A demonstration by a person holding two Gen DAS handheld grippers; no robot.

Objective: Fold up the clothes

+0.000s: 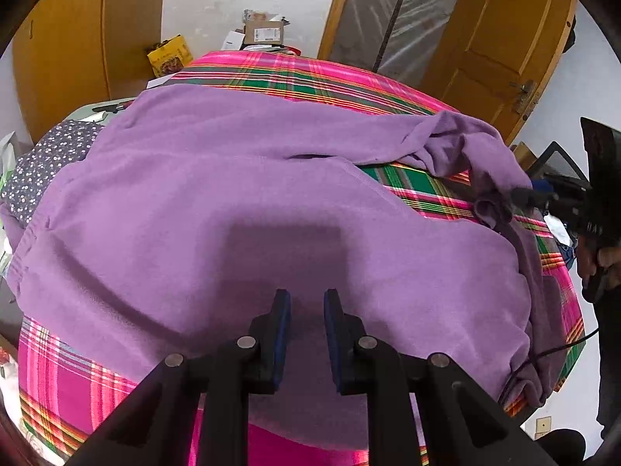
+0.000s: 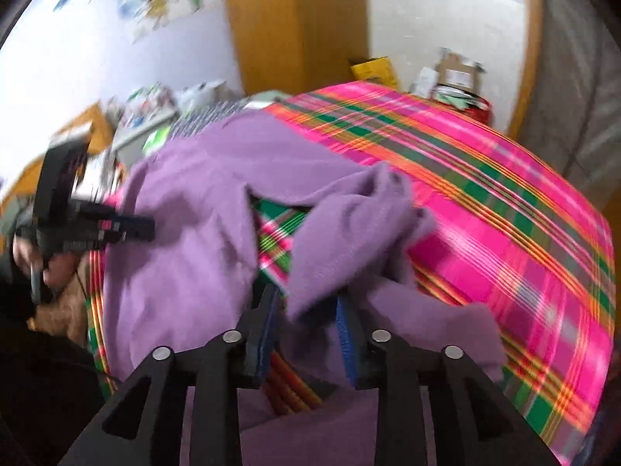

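Left wrist view first: the purple fleece garment [image 1: 240,209] lies spread over the pink-and-green plaid bedcover [image 1: 310,77], straight ahead of my left gripper [image 1: 307,303], and fills most of what I see. Its fingers stand a little apart above the fleece with nothing between them. Off to my right, one sleeve [image 1: 465,155] is bunched up and drawn toward my right gripper [image 1: 524,196], whose tip sits at the crumpled cuff. A strip of plaid shows between that sleeve and the body of the garment.

From the right wrist, my right gripper [image 2: 308,310] has its blue pads spread, and a fold of the purple sleeve [image 2: 349,240] hangs loosely between them, though motion blur hides whether either pad touches it. My left gripper [image 2: 132,225] shows far to the left, over the fleece.

Beyond the bed are a yellow box [image 1: 170,54], a cardboard box [image 1: 266,33] and a wooden door [image 1: 500,39]. A dotted grey cloth [image 1: 46,163] lies at the garment's left edge.
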